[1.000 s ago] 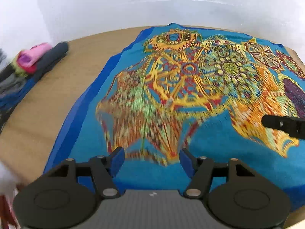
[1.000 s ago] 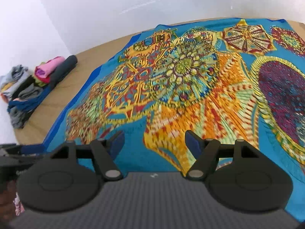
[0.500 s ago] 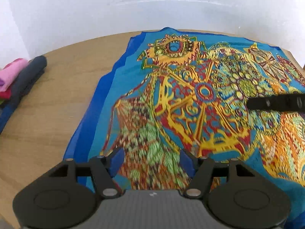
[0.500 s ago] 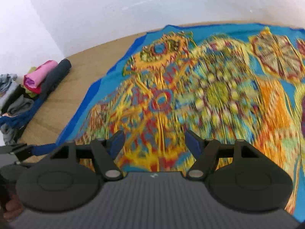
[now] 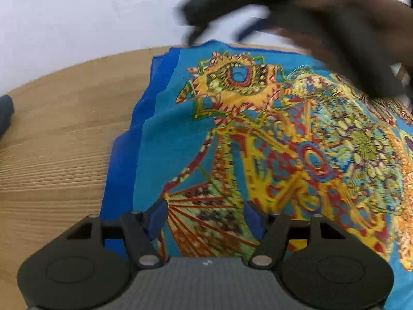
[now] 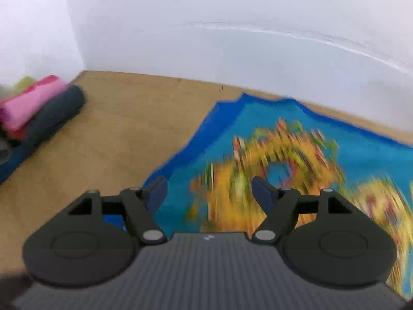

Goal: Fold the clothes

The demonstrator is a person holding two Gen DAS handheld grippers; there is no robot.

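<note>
- White walls (image 6: 232,38) back your wooden table (image 5: 64,134); the patterned cloth (image 5: 180,134) lies spread flat on it, and everything below is placed against that cloth.
- Hard to read: in the right wrist view the cloth's (image 6: 284,160) print is smeared by blur, so you cannot make out the motifs there; in the left wrist view the top right is covered by a dark, blurred shape, your right gripper (image 5: 232,7) and the hand on it, crossing above the cloth's far edge; its fingers are too smeared to read there.
- Cut off: the cloth runs out of both views to the right and under the gripper bodies at the bottom, so its full outline cannot be told; a stack of rolled clothes (image 6: 38,108), pink on top and dark grey beside it, sits well to the left of the cloth, partly clipped by the frame edge.
- Lie of the cloth: its dark blue border (image 5: 124,160) runs away from you toward the wall, then turns at a far left corner (image 6: 242,98); which side is longer cannot be told.
- Your left gripper (image 5: 204,214) hovers over the cloth's left part, near the border; its jaws stand wide apart with nothing between them.
- Your right gripper (image 6: 209,193) hangs over the far left corner region; its jaws are wide and opening, nothing pinched.
</note>
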